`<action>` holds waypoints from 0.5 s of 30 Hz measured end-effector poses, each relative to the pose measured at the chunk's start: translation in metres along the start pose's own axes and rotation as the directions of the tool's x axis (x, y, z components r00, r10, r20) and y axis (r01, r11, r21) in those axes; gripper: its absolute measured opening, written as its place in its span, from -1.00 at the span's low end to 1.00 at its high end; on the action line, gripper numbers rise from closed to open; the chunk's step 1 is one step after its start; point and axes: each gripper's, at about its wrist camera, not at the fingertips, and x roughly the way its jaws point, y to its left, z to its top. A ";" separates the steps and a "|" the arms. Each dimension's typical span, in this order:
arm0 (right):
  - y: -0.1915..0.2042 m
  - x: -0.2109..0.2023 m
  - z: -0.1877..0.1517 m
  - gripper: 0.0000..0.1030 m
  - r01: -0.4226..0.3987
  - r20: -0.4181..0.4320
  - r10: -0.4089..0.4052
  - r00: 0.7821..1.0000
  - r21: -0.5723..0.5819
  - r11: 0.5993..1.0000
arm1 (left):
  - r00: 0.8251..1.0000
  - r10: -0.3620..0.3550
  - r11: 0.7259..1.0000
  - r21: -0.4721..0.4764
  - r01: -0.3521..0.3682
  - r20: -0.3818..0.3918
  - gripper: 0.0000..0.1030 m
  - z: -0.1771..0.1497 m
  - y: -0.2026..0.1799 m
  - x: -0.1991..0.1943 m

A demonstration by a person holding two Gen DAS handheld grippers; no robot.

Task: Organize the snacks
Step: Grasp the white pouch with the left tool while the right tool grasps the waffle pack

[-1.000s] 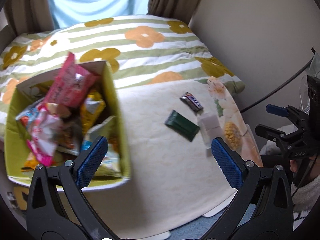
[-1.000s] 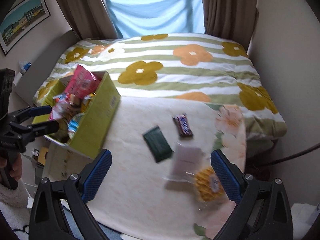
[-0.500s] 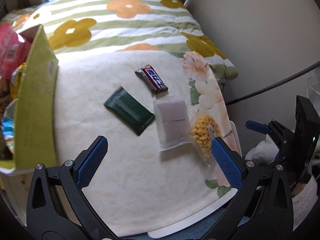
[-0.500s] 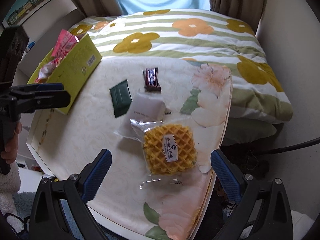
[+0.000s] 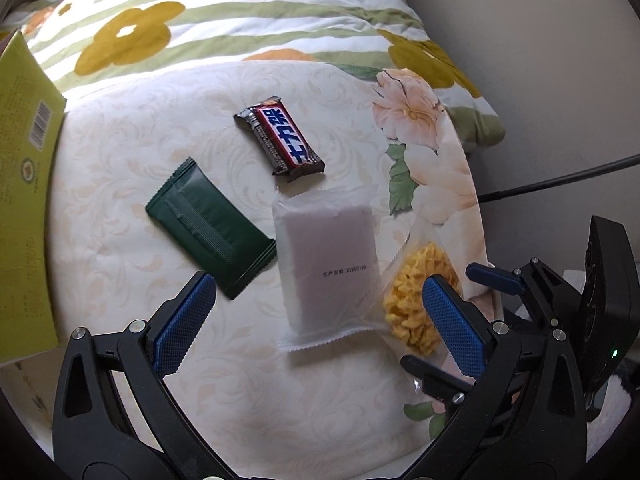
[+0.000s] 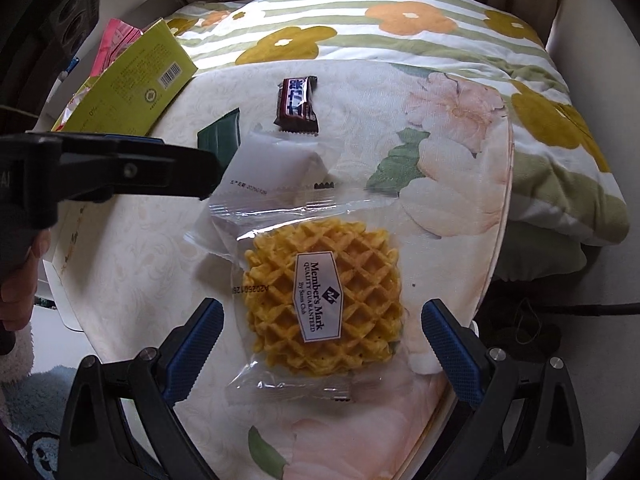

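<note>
Loose snacks lie on a cream table (image 5: pixel 120 152). A white packet (image 5: pixel 330 248) lies between the tips of my open left gripper (image 5: pixel 316 320). A dark green packet (image 5: pixel 210 226) lies left of it and a chocolate bar (image 5: pixel 282 138) behind. A waffle in clear wrap (image 6: pixel 324 296) lies between the tips of my open right gripper (image 6: pixel 320 340); it also shows in the left wrist view (image 5: pixel 416 304). The white packet (image 6: pixel 272 168), the bar (image 6: pixel 296 100) and the green packet (image 6: pixel 220 138) lie beyond the waffle. The yellow-green snack box (image 6: pixel 136 88) stands at the far left.
The table's right edge (image 6: pixel 504 208) is close to the waffle. A flowered quilt (image 6: pixel 360 28) lies behind the table. The left gripper's arm (image 6: pixel 112 168) reaches across the right wrist view. The box wall (image 5: pixel 24 184) stands at the left.
Both grippers have moved down and closer to the table. The left one swung right, away from the box, to the white packet. The right one closed in on the waffle.
</note>
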 end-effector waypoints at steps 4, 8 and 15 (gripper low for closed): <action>-0.001 0.007 0.000 0.92 -0.002 0.001 0.002 1.000 -0.008 1.000 | 1.000 0.029 1.000 -0.010 -0.029 -0.006 0.98 0.003 -0.008 0.011; 0.006 0.014 0.000 0.92 0.035 -0.010 -0.036 0.999 -0.070 0.997 | 0.999 0.045 0.999 -0.014 -0.045 -0.023 0.91 0.004 -0.014 0.024; 0.014 0.021 -0.006 0.50 0.056 -0.005 -0.057 0.998 -0.112 0.992 | 0.998 0.063 0.998 -0.025 -0.063 -0.028 0.87 0.009 -0.017 0.032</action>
